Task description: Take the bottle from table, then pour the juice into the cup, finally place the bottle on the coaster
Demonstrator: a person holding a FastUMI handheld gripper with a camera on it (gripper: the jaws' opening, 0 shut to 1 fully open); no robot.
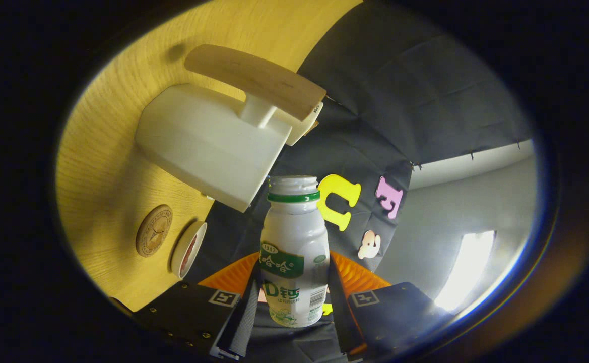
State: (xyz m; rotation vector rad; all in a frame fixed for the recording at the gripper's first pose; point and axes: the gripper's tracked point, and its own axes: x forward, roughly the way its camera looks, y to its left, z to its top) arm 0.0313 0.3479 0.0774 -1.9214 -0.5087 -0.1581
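In the gripper view, the bottle (294,252) is pinched between the 2 fingers of the gripper (294,297), lifted off the wooden table (103,166), its open mouth close to the white cup (208,146). Beyond the fingers a round coaster (153,230) and a tape roll (188,249) are seen beside each other on the table. Green print is carried on the bottle's label, too blurred to be made out reliably.

Fisheye view from the hand-held gripper (294,297) — rolled sideways, close along its fingers; table (103,166) alongside

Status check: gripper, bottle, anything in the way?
Gripper shut on small white plastic bottle, cap off, tilted. Round wooden coaster and white cup on wooden table. Big white wooden-handled container beside bottle's mouth.
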